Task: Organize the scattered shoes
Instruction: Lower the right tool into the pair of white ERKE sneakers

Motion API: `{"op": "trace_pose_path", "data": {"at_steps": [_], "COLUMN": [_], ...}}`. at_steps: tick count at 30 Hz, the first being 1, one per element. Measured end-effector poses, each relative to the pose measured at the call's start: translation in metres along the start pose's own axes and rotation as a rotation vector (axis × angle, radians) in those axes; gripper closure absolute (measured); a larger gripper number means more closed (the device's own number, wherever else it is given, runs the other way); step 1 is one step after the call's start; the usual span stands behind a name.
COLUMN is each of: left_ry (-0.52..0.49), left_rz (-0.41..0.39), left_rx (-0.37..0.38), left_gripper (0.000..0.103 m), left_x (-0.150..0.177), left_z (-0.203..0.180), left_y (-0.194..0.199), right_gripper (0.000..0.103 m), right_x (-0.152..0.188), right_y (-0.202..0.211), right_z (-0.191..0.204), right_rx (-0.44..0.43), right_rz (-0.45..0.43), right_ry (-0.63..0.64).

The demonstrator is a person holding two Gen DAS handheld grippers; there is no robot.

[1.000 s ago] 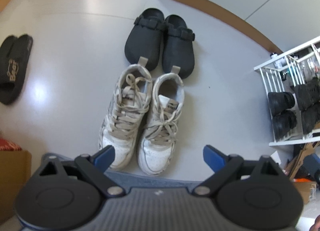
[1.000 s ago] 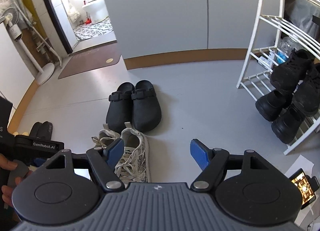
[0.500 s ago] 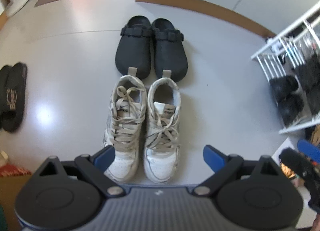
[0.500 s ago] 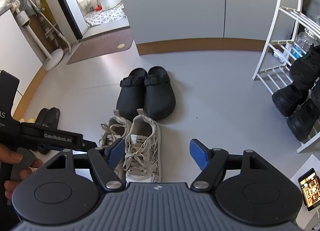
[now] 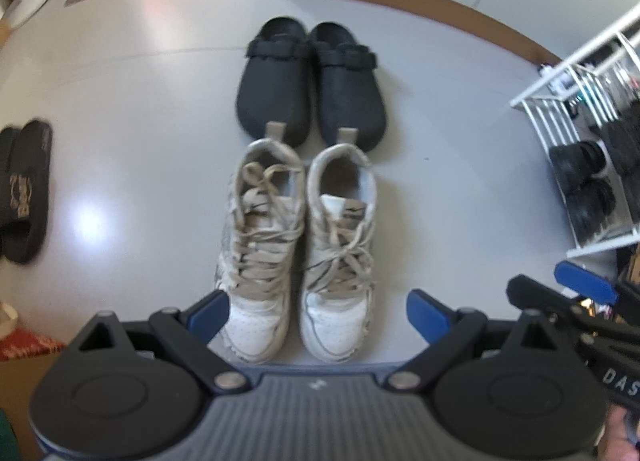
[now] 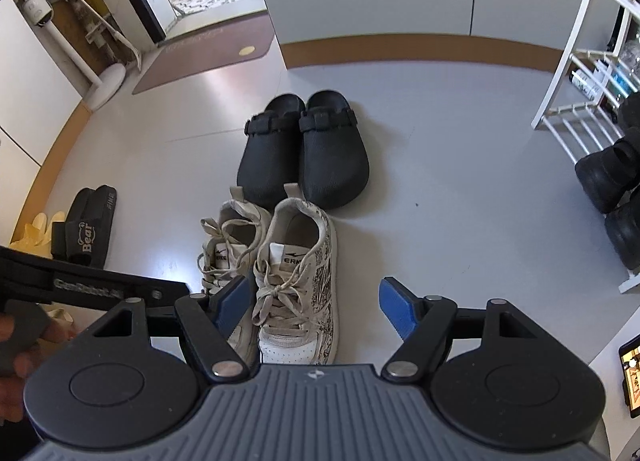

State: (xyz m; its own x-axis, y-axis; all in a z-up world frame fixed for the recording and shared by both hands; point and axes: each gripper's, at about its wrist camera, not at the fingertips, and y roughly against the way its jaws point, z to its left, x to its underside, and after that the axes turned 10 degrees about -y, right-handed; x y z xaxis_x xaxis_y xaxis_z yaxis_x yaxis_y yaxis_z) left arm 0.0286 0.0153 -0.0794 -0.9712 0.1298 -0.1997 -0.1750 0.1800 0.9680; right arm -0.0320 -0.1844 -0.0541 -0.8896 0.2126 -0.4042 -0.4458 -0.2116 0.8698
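A pair of white laced sneakers (image 5: 298, 249) stands side by side on the grey floor, toes toward me, also in the right wrist view (image 6: 296, 273). A pair of black clogs (image 5: 312, 81) sits just behind them, aligned, also in the right wrist view (image 6: 304, 149). Black "Bear" slides (image 5: 24, 189) lie far left, also in the right wrist view (image 6: 86, 225). My left gripper (image 5: 318, 315) is open and empty above the sneakers' toes. My right gripper (image 6: 312, 307) is open and empty over the right sneaker's toe.
A white wire shoe rack (image 5: 580, 129) with black shoes stands at the right, also in the right wrist view (image 6: 592, 101). A brown doormat (image 6: 208, 53) lies before a bathroom doorway. A cardboard box (image 5: 24, 377) is at the lower left. A phone (image 6: 630, 373) lies at the right edge.
Both grippers, still open, shifted so the shoes look more centred. The right gripper moved left and now shows at the left view's right edge. The shoes have not moved.
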Motion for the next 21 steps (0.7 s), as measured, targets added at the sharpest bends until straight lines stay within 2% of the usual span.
{"op": "trace_pose_path", "data": {"at_steps": [14, 21], "left_ry": [0.03, 0.047], "left_rz": [-0.037, -0.076], "left_rx": [0.021, 0.022], "left_gripper": [0.007, 0.007], "left_x": [-0.017, -0.026], "left_z": [0.005, 0.009], "left_y": [0.011, 0.024], "right_gripper": [0.028, 0.041], "right_x": [0.004, 0.01], "right_y": [-0.018, -0.026], "right_z": [0.01, 0.017], "right_rx": [-0.003, -0.02], "right_rz": [0.017, 0.029], "right_ry": [0.014, 0.019]}}
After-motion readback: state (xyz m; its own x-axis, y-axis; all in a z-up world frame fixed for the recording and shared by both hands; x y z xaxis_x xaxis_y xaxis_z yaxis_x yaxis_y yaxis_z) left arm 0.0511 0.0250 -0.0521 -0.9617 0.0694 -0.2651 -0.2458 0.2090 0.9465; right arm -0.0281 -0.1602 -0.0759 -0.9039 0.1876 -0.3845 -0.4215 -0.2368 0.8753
